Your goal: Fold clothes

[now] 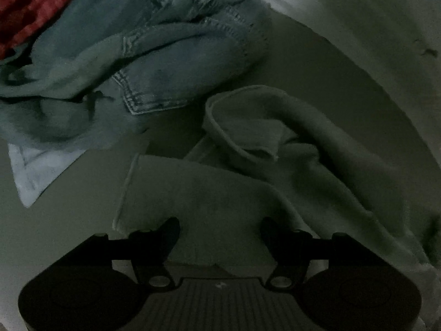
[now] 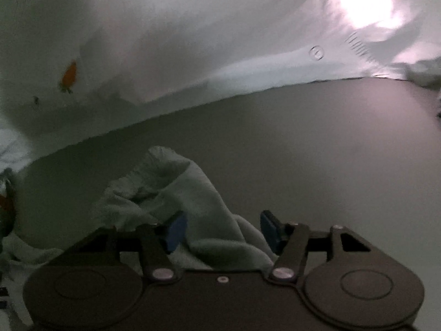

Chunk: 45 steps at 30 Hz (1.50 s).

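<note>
My left claw hangs spread wide over a crumpled grey-green cloth that lies on the desk; its fingers straddle the near edge of the fabric without clasping it. Beyond the cloth sits a heap of denim, rumpled, with pale stitching along its seams. A red checked garment lies behind the denim at the far left, and a white piece pokes out from under the heap's near side.

My right claw is also released, blue pads apart, with a fold of a pale towel-like cloth bunched between and ahead of them, not pinched. Whether this is the same cloth I cannot tell. Past it the desk is bare up to a white sheet printed with a small carrot; a bright glare washes out its far right.
</note>
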Available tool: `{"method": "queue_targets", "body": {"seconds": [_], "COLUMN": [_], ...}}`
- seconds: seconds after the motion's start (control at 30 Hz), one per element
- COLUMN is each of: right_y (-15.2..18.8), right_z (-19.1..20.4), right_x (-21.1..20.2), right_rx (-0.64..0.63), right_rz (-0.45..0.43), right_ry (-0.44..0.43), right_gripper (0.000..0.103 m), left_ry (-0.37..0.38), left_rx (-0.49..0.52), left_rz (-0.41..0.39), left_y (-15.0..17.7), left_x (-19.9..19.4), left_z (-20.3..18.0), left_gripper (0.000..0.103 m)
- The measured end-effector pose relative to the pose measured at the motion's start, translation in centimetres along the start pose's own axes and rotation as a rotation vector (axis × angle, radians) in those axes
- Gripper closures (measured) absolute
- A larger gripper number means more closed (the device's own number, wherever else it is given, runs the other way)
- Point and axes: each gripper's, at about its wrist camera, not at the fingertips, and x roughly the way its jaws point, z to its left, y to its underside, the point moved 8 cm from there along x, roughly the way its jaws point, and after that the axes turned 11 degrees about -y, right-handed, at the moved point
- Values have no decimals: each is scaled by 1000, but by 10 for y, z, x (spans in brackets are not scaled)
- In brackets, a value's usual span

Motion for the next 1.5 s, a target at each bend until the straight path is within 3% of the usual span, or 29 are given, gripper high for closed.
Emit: {"method": "queue_targets", "body": {"seconds": [0.03, 0.07, 0.1, 0.13, 0.17, 0.2, 0.33, 0.47, 0.53, 0.57, 0.63, 0.7, 0.93, 1.07, 1.2, 1.3, 1.5], "right_y": [1, 1, 1, 0, -1, -8, -40, -64, -59, -52, -30, 2, 108, 129, 147, 156, 168], "right_z": [0, -1, -2, -3, -4, -3, -3, -36, -63, -78, -106, -129, -163, -172, -170, -165, -156], "right_x": [11, 19, 22, 25, 26, 14, -73, -217, -275, -294, -314, -317, -293, -296, -296, -297, -303], "right_rx": [-4, -1, 23, 46, 68, 76, 30, 47, 83, 88, 97, 124, 250, 311, 299, 263, 250], "right_rz": [20, 37, 41, 45, 36, -22, -274, -599, -704, -715, -695, -621, -392, -391, -355, -325, -311], "right_ry": [11, 9, -5, -20, -33, -41, -7, 185, 307, 370, 489, 542, 527, 500, 474, 476, 433], "right_gripper": [43, 52, 78, 96, 97, 98, 100, 100, 100, 100, 100, 100, 100, 100, 98, 90, 80], "left_ry": [0, 0, 0, 0, 0, 0, 37, 65, 73, 75, 71, 56, -46, -80, -45, 1, 52], "left_rx": [15, 31, 46, 61, 77, 92, 0, -33, -36, -34, -33, -31, 25, 23, 3, -21, 23], "left_rz": [-17, -33, -50, -66, -83, -100, -173, -280, -317, -326, -319, -304, -305, -299, -270, -244, -234], "left_y": [-2, -3, -5, -7, -8, -10, -23, -27, -22, -17, -2, 17, 75, 96, 118, 136, 154], "left_x": [-1, -1, -2, -2, -3, -4, -32, -77, -97, -105, -111, -113, -124, -132, -133, -135, -141], "left_z": [-2, -4, -6, -8, -11, -13, 8, 30, 39, 42, 45, 52, 78, 102, 112, 108, 88], "left_gripper": [34, 47, 55, 78, 98, 101, 102, 102, 102, 102, 102, 102, 103, 103, 101, 101, 95]}}
